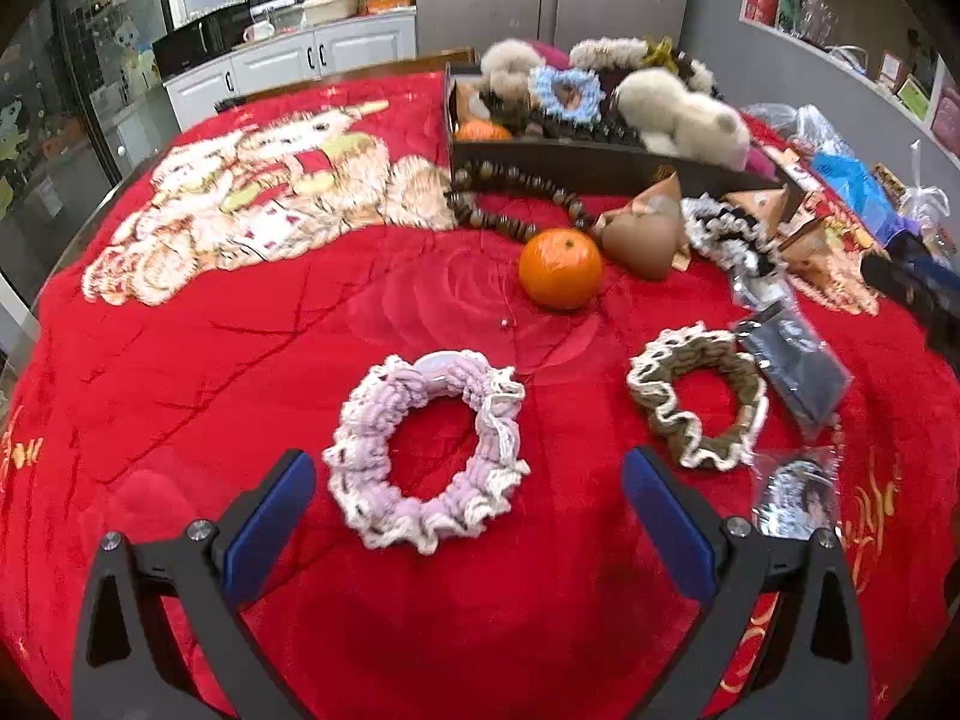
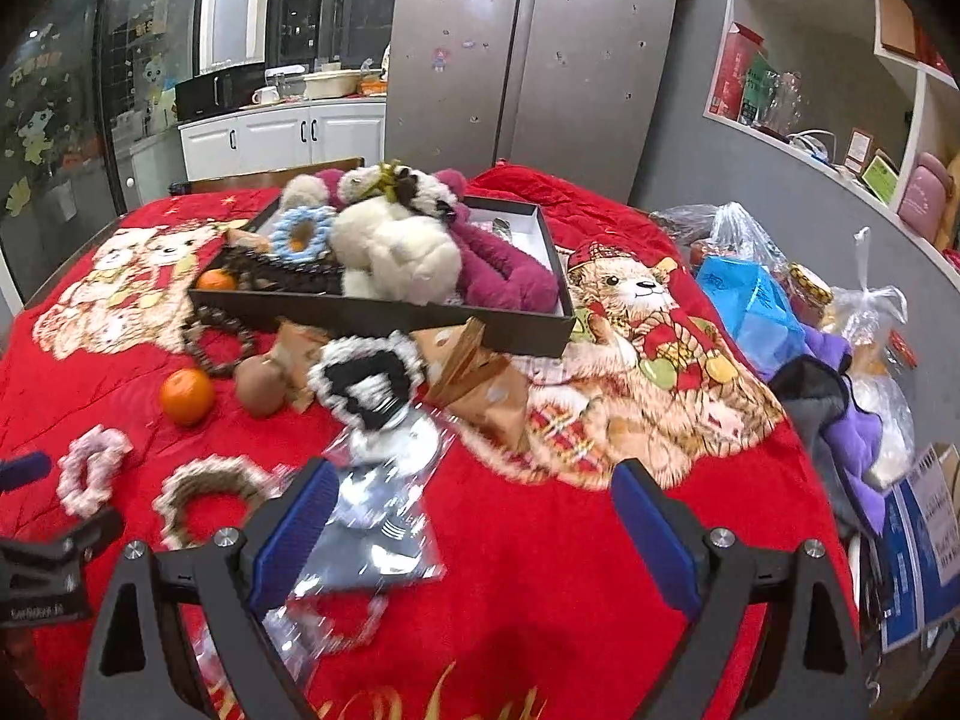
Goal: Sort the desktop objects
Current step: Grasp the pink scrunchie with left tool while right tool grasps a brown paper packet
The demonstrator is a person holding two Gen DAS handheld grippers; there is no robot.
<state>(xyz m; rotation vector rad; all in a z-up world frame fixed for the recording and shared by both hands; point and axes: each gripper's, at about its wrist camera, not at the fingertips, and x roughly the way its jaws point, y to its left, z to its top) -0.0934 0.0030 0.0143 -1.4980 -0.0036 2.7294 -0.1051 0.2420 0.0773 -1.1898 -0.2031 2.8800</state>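
1. Blanket point(image 1: 240, 360) covers the table; everything sits on it.
2. Tray point(image 1: 576, 159) at the far side, holding scrunchies, a plush toy point(image 1: 684, 111) and a small orange point(image 1: 480, 131).
3. Bead string point(image 1: 510, 204) lies along the tray's front wall, partly before it.
4. Orange point(image 1: 560, 267) sits before the beads, just left of the paper packet point(image 1: 645, 234).
5. Frilled scrunchie point(image 1: 729, 234) is right of that packet.
6. Near side: one scrunchie point(image 1: 429, 456) left, another scrunchie point(image 1: 699, 396) right of it, apart.
7. Plastic sachets point(image 1: 792, 372) lie just right of the second scrunchie.
8. Bags point(image 2: 756, 306) are piled at the table's right edge.
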